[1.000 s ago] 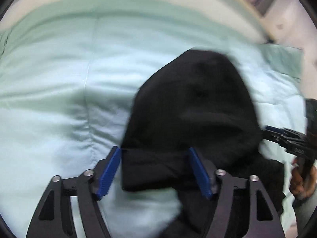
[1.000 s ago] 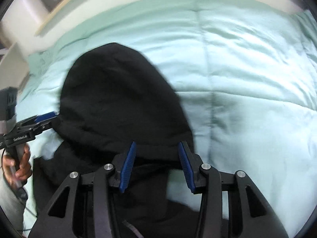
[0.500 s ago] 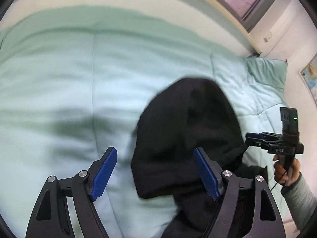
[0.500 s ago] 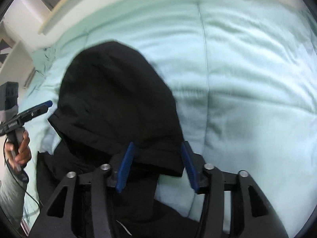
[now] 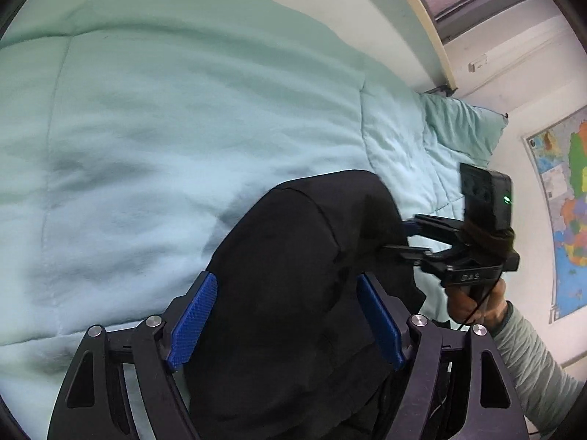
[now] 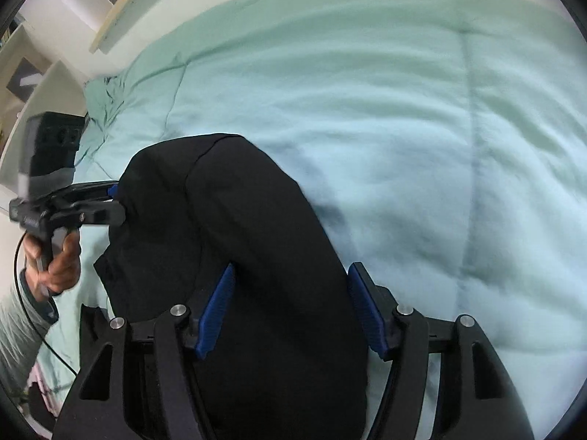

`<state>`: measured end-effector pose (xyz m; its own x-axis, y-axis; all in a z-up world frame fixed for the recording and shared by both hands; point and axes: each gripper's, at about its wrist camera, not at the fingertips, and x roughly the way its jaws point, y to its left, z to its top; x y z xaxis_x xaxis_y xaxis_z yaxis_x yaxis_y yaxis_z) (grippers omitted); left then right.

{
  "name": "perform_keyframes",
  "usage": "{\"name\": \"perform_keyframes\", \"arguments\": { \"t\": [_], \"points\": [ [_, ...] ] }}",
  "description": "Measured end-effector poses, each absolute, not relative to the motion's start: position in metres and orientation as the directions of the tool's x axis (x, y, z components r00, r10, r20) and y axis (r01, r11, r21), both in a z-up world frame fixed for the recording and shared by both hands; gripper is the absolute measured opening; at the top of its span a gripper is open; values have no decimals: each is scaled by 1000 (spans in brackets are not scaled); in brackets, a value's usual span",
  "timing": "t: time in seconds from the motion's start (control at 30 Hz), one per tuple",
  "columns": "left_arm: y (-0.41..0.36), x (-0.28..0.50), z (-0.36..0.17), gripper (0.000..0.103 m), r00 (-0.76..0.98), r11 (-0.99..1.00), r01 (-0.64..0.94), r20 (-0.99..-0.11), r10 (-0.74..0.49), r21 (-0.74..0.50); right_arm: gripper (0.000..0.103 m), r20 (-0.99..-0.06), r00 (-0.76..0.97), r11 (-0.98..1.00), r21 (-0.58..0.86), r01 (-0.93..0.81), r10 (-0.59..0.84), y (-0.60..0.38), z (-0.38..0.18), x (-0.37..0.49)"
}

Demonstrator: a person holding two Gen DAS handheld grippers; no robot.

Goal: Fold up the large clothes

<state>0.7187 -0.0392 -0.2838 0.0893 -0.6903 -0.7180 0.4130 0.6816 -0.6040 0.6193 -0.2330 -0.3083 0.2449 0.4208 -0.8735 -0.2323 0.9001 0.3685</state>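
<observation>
A black garment [image 5: 293,256] lies bunched on the pale green comforter [image 5: 165,128], its rounded end pointing away from me. My left gripper [image 5: 286,286] straddles it with blue pads wide apart; its jaws are closing, the cloth between them but not pinched. My right gripper [image 6: 291,275] also straddles the garment [image 6: 220,220]; its jaws are opening with cloth between the pads. Each gripper shows side-on in the other view: the right gripper [image 5: 411,238] at the garment's right edge, the left gripper [image 6: 113,201] at its left edge.
The comforter [image 6: 440,146] spreads wide beyond the garment. A green pillow [image 5: 462,128] lies at the far right by a wall with a map [image 5: 565,201]. A hand [image 5: 473,304] in a grey sleeve holds the right gripper. A white wall ledge [image 6: 121,11] runs behind the bed.
The right gripper's pads have spread from a narrow hold on the garment's hem to wide apart. Both cameras swung across the bed, and the two grippers now sit closer at the garment's sides.
</observation>
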Motion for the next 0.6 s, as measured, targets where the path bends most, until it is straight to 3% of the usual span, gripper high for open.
{"name": "perform_keyframes", "arguments": {
  "t": [0.07,0.13,0.23,0.6],
  "points": [
    [-42,715,-281,31,88,681,440,-727,-681,-585,62,-876,247,899,351,-263,415,-219,-311,620],
    [-38,704,-276,17,106,690,475,-742,-662,-547,21,-880,253,898,324,-299,402,-213,-306,613],
    [-38,684,-258,13,146,694,502,-741,-655,-515,12,-874,306,899,268,-346,378,-202,-286,592],
    [-12,495,-128,12,291,666,658,-696,-656,-352,12,-773,559,899,34,-436,300,-166,-149,395]
  ]
}}
